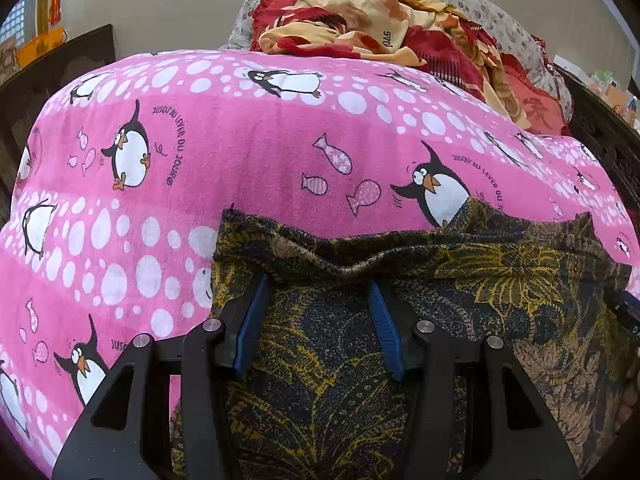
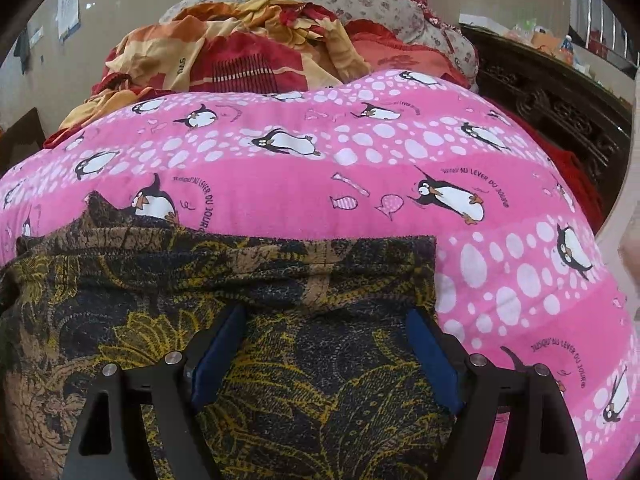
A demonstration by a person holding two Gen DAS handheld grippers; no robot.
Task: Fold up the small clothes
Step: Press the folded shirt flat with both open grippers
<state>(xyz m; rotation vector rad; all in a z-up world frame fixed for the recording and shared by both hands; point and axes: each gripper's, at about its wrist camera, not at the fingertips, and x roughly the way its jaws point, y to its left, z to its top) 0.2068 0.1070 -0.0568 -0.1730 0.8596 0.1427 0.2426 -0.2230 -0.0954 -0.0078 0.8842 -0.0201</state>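
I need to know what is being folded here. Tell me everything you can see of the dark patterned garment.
The garment is dark cloth, woven-looking, printed with yellow and tan leaves. It lies spread on the pink penguin blanket, its far edge rumpled into a thick band with one corner poking up. Both claws, left and right, stand open over it, fingers against the cloth.

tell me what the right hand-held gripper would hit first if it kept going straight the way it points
Most likely the dark, yellow-leaf-patterned fabric garment lying directly ahead of the right hand-held gripper, with the pink penguin-print blanket underneath; depth is unclear.
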